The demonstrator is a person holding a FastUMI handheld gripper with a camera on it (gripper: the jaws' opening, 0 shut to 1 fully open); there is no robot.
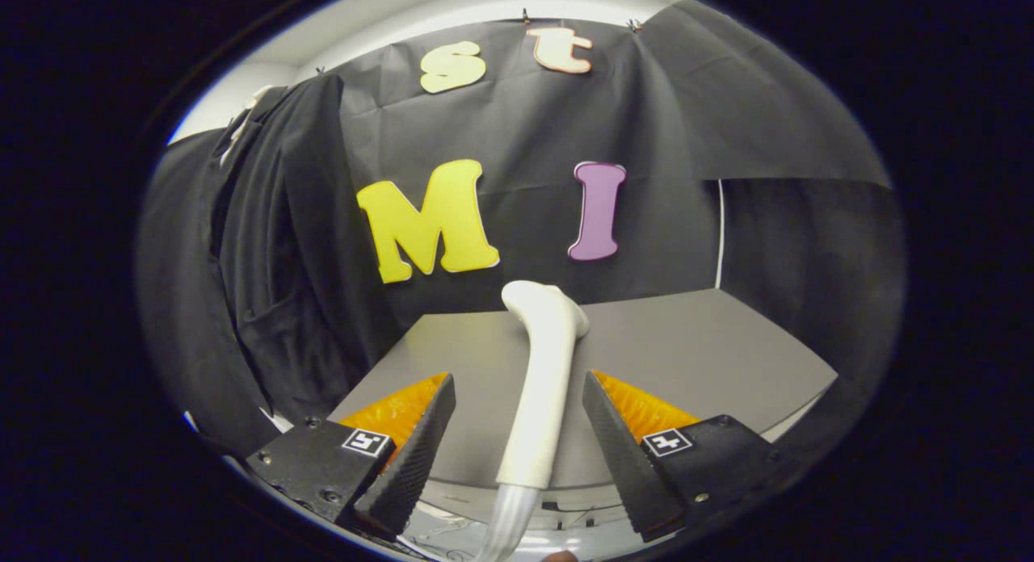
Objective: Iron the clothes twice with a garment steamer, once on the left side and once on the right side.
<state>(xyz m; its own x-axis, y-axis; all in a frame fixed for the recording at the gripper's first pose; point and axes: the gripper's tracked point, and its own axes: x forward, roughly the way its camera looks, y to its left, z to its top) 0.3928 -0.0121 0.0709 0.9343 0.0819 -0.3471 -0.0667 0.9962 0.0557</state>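
Jaws released, spread either side of white curved plastic steamer handle, not touching. Grey surface beyond. Dark hanging garment at left of frame.

One steamer, one dark garment, one table, one claw, fingers apart.

Steamer hose cut off below.

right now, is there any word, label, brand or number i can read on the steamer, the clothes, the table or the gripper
Steamer: no text to read.
Dark garment: none.
Table: none.
Gripper: two square tags carry coded patterns, not words; its jaws stand open either side of the steamer, not pressing it.
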